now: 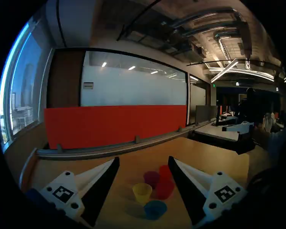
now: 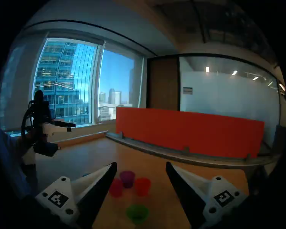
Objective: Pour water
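Right up close in the left gripper view, the left gripper (image 1: 143, 158) sits along the bottom of the frame. Its fingers are white with black inner faces and a square marker on each, and the jaws stand wide open with nothing in them.

Between them, low in the centre, a cluster of small cups sits on the table (image 1: 211, 152). A blue cup (image 1: 155, 209) is nearest, with a yellow cup (image 1: 142, 192) just behind it. A red cup (image 1: 164, 187) stands to the right and a purple cup (image 1: 151, 177) further back. All are upright and close together; whether any holds water, I can't tell.

The table is pale wood, running back to a grey rail and an orange-red partition (image 1: 116, 124) across mid-frame. Above that is a frosted glass wall. At far left a window (image 1: 23, 99) shows towers outside. At upper right there are exposed pipes and strip lights on a dark ceiling.

Over to the right gripper view: the right gripper (image 2: 140, 164) is at the bottom, its jaws likewise spread wide and empty. Cups sit between the fingers here too, with a green cup (image 2: 137, 213) nearest the lens. A pink cup (image 2: 116, 187) is to the left, with red and purple ones beside it. The left gripper hangs at mid-left above the table, well apart from the cups. A big window fills the upper left, and the partition runs across centre right.
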Motion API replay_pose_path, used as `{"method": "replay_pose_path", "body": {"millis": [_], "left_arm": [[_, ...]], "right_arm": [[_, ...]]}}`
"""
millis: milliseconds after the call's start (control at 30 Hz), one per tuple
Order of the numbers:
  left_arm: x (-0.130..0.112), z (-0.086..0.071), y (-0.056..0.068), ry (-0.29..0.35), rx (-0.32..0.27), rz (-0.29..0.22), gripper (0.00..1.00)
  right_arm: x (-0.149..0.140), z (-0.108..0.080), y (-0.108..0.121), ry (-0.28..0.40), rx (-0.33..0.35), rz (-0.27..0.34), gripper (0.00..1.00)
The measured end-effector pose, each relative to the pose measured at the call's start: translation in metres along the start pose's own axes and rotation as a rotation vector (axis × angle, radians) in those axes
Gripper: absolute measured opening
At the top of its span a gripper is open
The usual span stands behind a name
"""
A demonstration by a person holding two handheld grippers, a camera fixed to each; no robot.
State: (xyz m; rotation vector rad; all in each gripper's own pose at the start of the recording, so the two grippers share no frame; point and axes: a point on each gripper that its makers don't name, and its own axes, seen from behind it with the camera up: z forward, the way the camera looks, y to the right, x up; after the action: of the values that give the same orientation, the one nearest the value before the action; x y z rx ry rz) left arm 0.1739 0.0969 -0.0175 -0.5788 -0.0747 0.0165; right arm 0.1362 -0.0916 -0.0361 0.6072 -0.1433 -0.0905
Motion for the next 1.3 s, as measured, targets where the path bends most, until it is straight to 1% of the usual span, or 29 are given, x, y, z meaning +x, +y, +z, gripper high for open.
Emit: {"method": "replay_pose_path", "body": {"millis": [200, 400, 500, 767, 1067, 1300], "left_arm": [[-0.012, 0.001, 0.009, -0.047, -0.048, -0.008, 0.94], [-0.023, 0.002, 0.014, -0.077, -0.078, -0.013, 0.94], [-0.029, 0.003, 0.014, -0.089, -0.082, -0.009, 0.94], [-0.05, 0.004, 0.015, -0.129, -0.091, -0.004, 0.94], [-0.08, 0.005, 0.018, -0.165, -0.112, 0.002, 0.94], [-0.107, 0.009, 0.022, -0.199, -0.13, 0.003, 0.94]], "right_arm": [[-0.013, -0.005, -0.003, -0.049, 0.046, -0.009, 0.99], [-0.024, -0.008, -0.004, -0.091, 0.072, -0.024, 0.99], [-0.029, -0.008, -0.004, -0.102, 0.076, -0.037, 0.99], [-0.052, -0.002, -0.006, -0.146, 0.086, -0.041, 0.99], [-0.088, 0.005, -0.008, -0.21, 0.096, -0.046, 0.99], [-0.116, 0.012, -0.008, -0.256, 0.096, -0.054, 0.99]]}}
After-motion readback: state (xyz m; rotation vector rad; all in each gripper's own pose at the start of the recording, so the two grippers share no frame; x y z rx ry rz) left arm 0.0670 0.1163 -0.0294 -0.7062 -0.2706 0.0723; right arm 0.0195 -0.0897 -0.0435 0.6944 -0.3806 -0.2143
